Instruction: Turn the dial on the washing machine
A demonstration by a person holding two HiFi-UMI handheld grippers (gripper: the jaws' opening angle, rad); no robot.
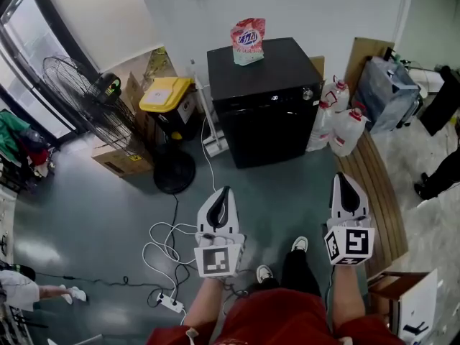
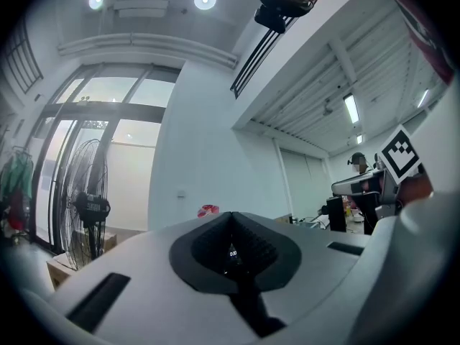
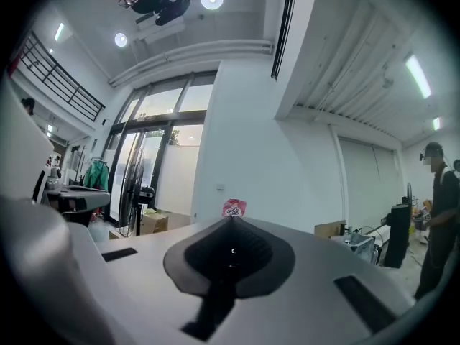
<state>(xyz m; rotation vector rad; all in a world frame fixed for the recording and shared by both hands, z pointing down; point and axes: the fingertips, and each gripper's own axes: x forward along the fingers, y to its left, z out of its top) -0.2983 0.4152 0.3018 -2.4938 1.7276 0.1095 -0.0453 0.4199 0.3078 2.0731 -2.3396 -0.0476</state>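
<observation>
Both left gripper (image 1: 226, 191) and right gripper (image 1: 341, 177) fingers (image 3: 205, 254) meet.

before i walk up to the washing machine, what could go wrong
White cables loop on the floor by the person's feet; a step forward could snag them.
The dial sits at the washing machine's front corner, next to the jugs; the right gripper, shut, might knock them on approach.

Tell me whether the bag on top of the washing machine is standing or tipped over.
Standing: the bag sits upright on top of the washing machine.
</observation>
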